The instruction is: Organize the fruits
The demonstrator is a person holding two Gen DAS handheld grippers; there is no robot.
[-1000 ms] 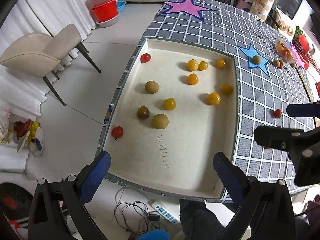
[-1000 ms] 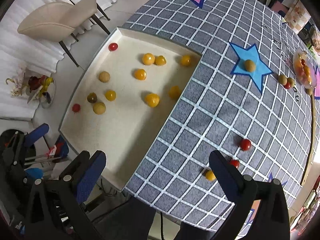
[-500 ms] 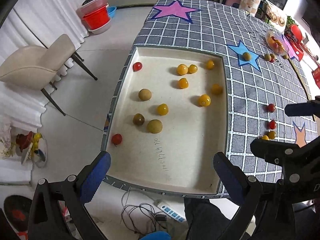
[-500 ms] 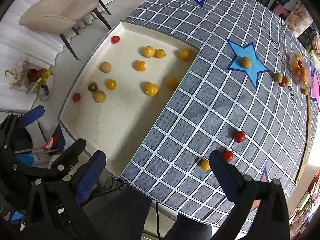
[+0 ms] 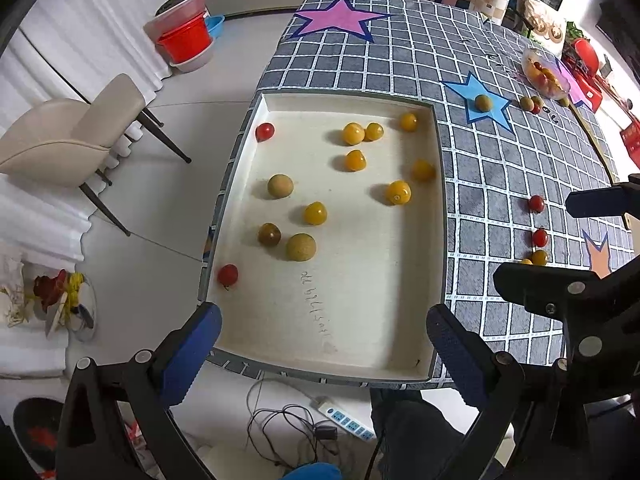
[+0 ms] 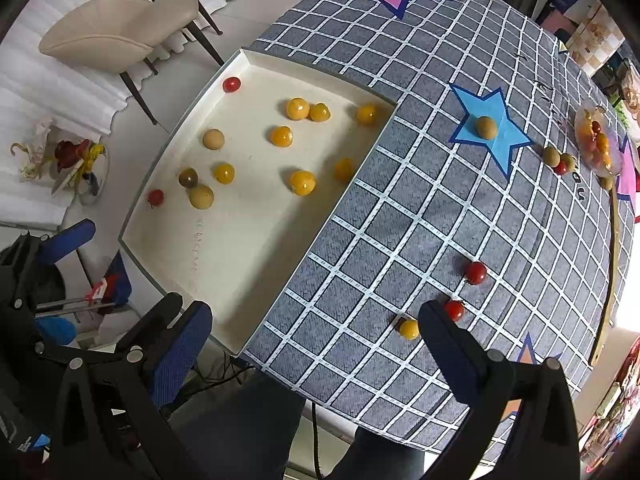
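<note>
Bench: grey checked cloth (image 6: 420, 208) with star patches, beige chair (image 5: 68, 136) on the floor beside it.
Fruits: yellow, brown and red ones lie scattered in the white tray (image 5: 360, 320); two red tomatoes (image 6: 475, 273) and a yellow one (image 6: 409, 329) sit on the cloth near the right tool.
Left tool (image 5: 320, 338): fingers spread wide, holding nothing, above the tray's near edge.
Right tool (image 6: 316, 336): fingers wide apart, holding nothing.

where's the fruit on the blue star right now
The greenish-brown fruit sits at the middle of the blue star on the checked cloth, just beyond the tray's far right corner in the right wrist view, apart from every other fruit.
</note>
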